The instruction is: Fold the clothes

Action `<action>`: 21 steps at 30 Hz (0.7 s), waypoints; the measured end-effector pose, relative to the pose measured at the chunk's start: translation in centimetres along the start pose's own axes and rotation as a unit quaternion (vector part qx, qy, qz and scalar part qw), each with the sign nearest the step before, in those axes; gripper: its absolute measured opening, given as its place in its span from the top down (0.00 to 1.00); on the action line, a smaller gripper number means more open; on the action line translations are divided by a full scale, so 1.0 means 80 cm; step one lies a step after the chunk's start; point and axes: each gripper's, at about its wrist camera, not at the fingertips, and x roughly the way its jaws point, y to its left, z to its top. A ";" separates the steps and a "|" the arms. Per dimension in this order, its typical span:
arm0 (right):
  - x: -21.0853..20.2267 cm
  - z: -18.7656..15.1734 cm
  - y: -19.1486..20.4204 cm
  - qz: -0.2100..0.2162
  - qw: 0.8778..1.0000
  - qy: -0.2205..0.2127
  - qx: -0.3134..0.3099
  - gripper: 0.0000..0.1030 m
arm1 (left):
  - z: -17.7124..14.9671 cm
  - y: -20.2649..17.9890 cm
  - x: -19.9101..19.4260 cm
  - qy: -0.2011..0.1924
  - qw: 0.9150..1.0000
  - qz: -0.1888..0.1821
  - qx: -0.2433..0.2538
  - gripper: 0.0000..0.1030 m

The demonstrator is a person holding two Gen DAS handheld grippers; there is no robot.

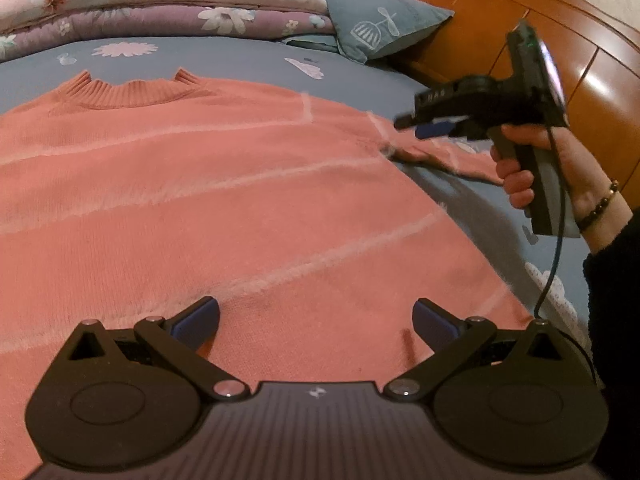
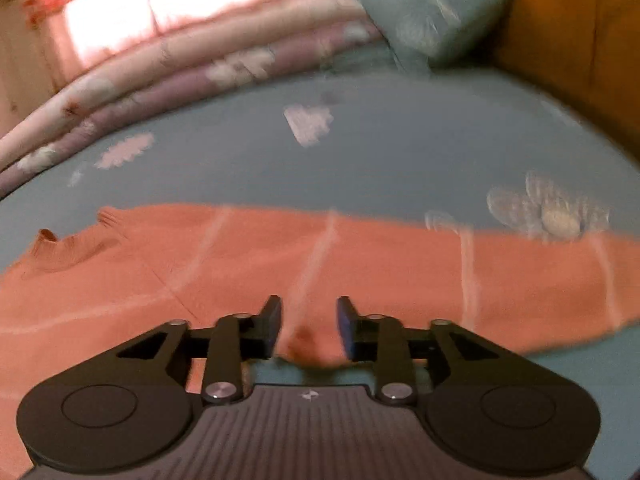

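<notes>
Left wrist view, nearest first: left gripper [image 1: 316, 320] tilted down over the lower body of the sweater [image 1: 208, 200], jaws spread wide, nothing between the pads, tips just above the knit or barely on it; cannot tell which. At 2 o'clock, right hand [image 1: 560, 176] wrapped around a grey handle, beaded bracelet [image 1: 600, 204] at the wrist, dark sleeve [image 1: 612, 280] below it, black cable [image 1: 554, 248] hanging from the tool. Right gripper [image 1: 408, 124] aimed toward 9 o'clock and slightly downward, tips close above the sleeve junction at the sweater's right edge.

Right wrist view, blurred: right gripper [image 2: 308, 328] pitched down, jaws partly apart, a bump of coral fabric between them at the sleeve's near edge; no firm pinch visible, pads seemingly clear of the cloth.

Sweater spread flat on the blue bedsheet [image 1: 240, 56], pale stripes across the coral knit, long axis running from 6 to 12 o'clock in the left view, ribbed collar [image 1: 132, 90] pointing to 12. One sleeve [image 2: 520, 280] stretched out toward 3 o'clock in the right view.

Farther off, at 12 o'clock: folded floral quilts [image 1: 160, 8], a blue pillow [image 1: 376, 20] at 1 o'clock, wooden headboard [image 1: 500, 12] beyond.
</notes>
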 end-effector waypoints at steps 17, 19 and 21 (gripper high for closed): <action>-0.018 -0.002 -0.068 -0.003 0.997 0.007 0.083 0.40 | -0.001 0.005 0.002 -0.011 1.000 -0.010 -0.004 0.01; -0.004 -0.012 -0.086 -0.016 0.994 0.030 0.105 0.41 | -0.001 0.004 0.002 -0.012 1.000 -0.009 -0.002 0.01; -0.010 -0.012 -0.095 -0.010 0.993 0.030 0.111 0.41 | -0.001 0.004 0.002 -0.012 1.000 -0.008 0.001 0.01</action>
